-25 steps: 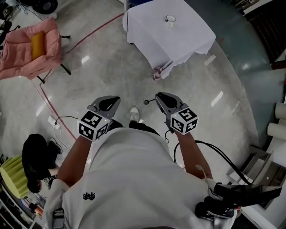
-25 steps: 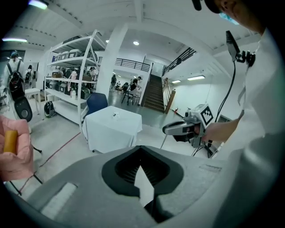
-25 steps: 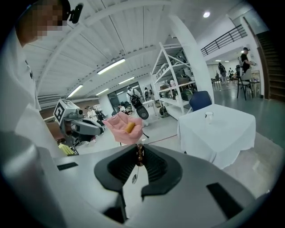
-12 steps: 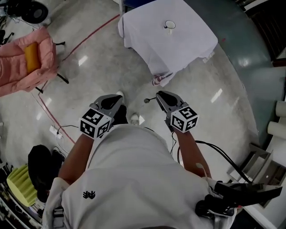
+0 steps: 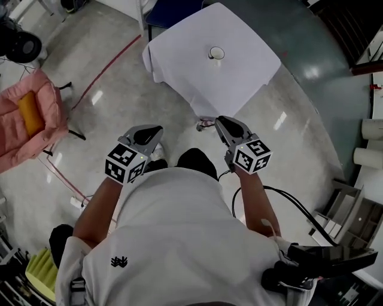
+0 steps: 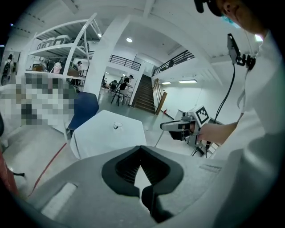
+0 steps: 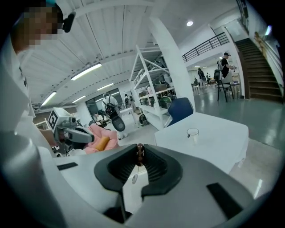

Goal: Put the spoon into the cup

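A clear cup [image 5: 216, 53] stands on a table under a white cloth [image 5: 239, 83], some way ahead of me. Both grippers are held out in front of my chest, over the floor and short of the table. My right gripper [image 5: 221, 122] is shut on a thin spoon [image 7: 140, 153], its brown handle end pinched at the jaw tips and its bowl hanging below. The left gripper view shows that spoon [image 6: 159, 137] dangling from the right gripper. My left gripper [image 5: 155, 131] is shut with nothing in it. The cup [image 7: 193, 133] shows small in both gripper views.
A blue chair [image 5: 173, 11] stands behind the table. A pink padded chair [image 5: 27, 125] is far left. A red line [image 5: 102, 75] and cables [image 5: 281, 197] cross the shiny floor. White shelving [image 7: 151, 84] and people are in the background.
I have walked towards the table: it and the cup sit nearer and lower in the head view. Both grippers came along, the spoon still pinched in the right one.
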